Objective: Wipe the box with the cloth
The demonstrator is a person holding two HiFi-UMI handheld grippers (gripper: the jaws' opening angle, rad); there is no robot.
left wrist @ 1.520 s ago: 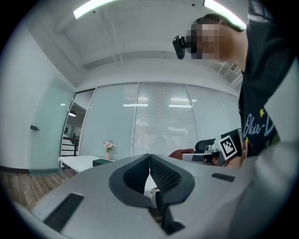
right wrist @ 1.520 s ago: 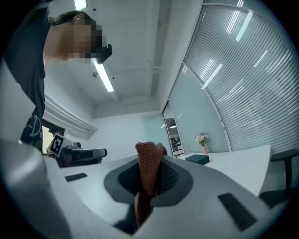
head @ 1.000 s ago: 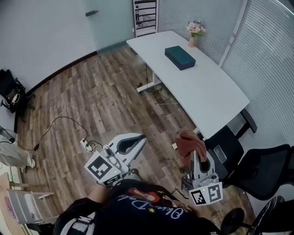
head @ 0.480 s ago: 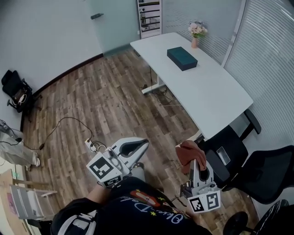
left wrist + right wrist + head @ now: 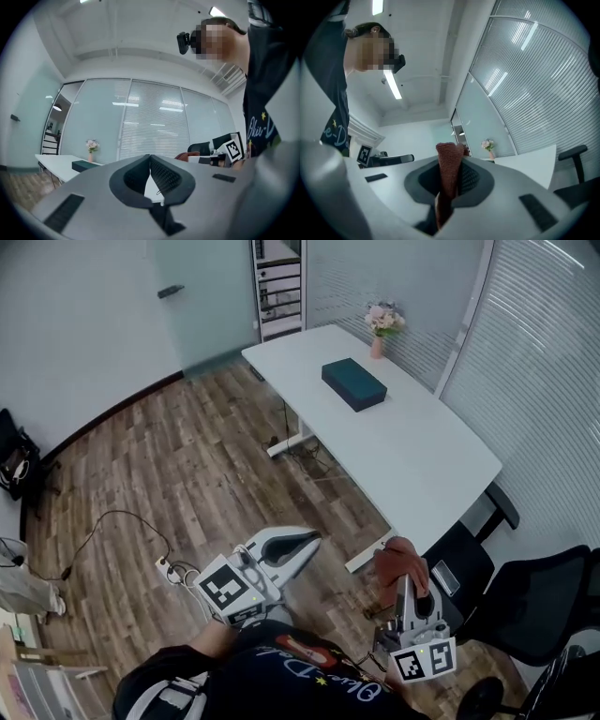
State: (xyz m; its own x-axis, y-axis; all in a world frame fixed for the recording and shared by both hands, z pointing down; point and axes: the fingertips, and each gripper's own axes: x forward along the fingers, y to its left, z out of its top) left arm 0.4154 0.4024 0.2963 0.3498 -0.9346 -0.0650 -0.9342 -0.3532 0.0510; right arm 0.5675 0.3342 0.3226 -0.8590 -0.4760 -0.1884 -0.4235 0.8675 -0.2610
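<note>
A dark teal box lies on the far half of the long white table; it also shows small in the left gripper view as the box. My right gripper is held low near the table's near end, shut on a rust-red cloth that sticks up between its jaws, clearly seen as the cloth in the right gripper view. My left gripper hangs over the wooden floor to the left, its jaws closed together with nothing in them. Both grippers are well short of the box.
A pink flower vase stands at the table's far end. Black office chairs crowd the near right by the table. A power strip and cable lie on the wood floor at left. Glass walls and blinds enclose the room.
The view has shifted, so the table and box sit a little lower and to the left. Both grippers keep much the same pose; the right one still holds the cloth.
</note>
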